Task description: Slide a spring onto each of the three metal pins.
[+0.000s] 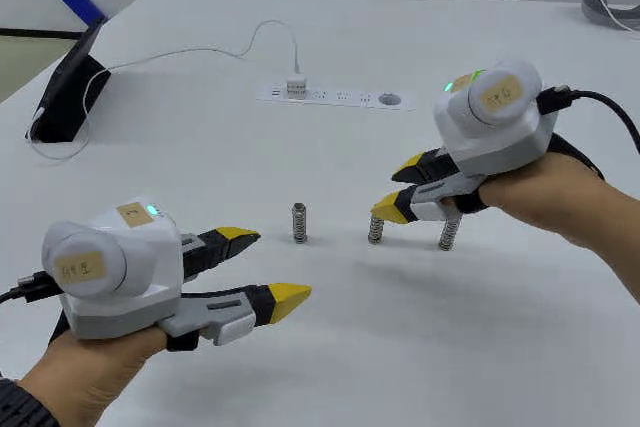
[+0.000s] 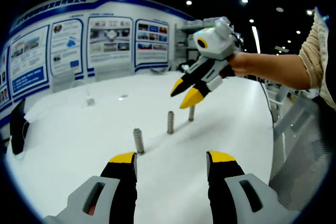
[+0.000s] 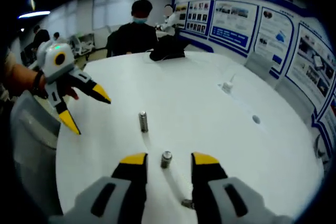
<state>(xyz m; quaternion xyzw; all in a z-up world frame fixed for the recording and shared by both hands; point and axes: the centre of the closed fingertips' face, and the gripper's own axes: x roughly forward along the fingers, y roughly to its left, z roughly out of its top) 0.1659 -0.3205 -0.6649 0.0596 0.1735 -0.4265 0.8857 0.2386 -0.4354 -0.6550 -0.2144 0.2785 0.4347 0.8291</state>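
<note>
White table [image 1: 200, 67] in a room hung with posters [image 2: 113, 35]; three upright springs [image 1: 299, 223] stand in a row mid-surface, away from every edge; left gripper [image 1: 272, 265] and right gripper [image 1: 395, 190] both gape, grasping nothing; pins inside the springs are hard to make out.

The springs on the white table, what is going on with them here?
A person holds tongs in each hand over a white table. A left spring, a middle spring and a right spring stand upright in a row on it. The right tongs are open close to the middle spring and grip nothing. The left tongs are open and empty too, short of the left spring.
</note>
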